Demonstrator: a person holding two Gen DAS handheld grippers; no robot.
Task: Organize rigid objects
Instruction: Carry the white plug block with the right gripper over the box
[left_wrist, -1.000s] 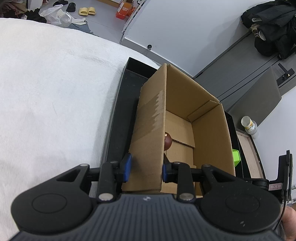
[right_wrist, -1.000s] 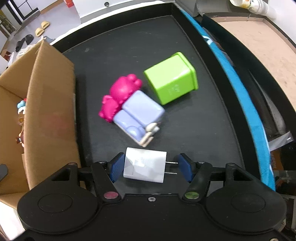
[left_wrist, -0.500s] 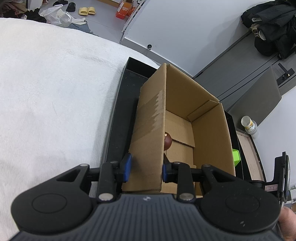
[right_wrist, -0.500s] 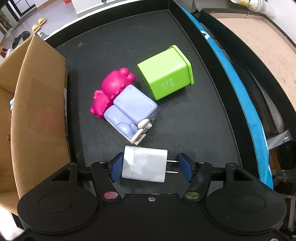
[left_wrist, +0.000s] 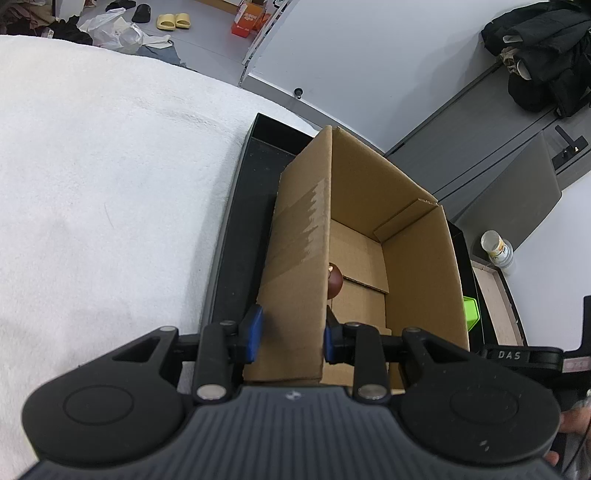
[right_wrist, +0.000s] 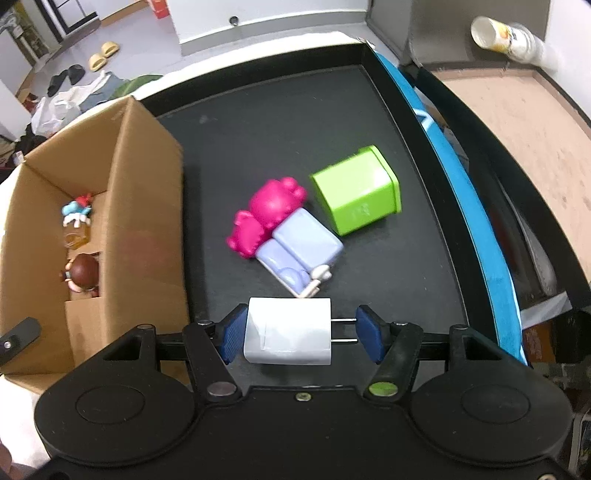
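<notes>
Risk: my right claw (right_wrist: 301, 330) pinches the white charger (right_wrist: 288, 336) end-on against its prongs, so it may pivot free above the cardboard box (right_wrist: 144, 221), whose wall my left claw (left_wrist: 291, 334) clamps.

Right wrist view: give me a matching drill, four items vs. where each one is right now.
Items:
1. white charger
2. green cube
3. brown-headed figure
4. paper cup

Places:
A. inside the cardboard box
B. lying on its side on the surface beyond the black tray
C. between the fingers of the right gripper
D. on the black tray, beside the pink toy

Pairs: 1-C, 2-D, 3-A, 4-B
</notes>
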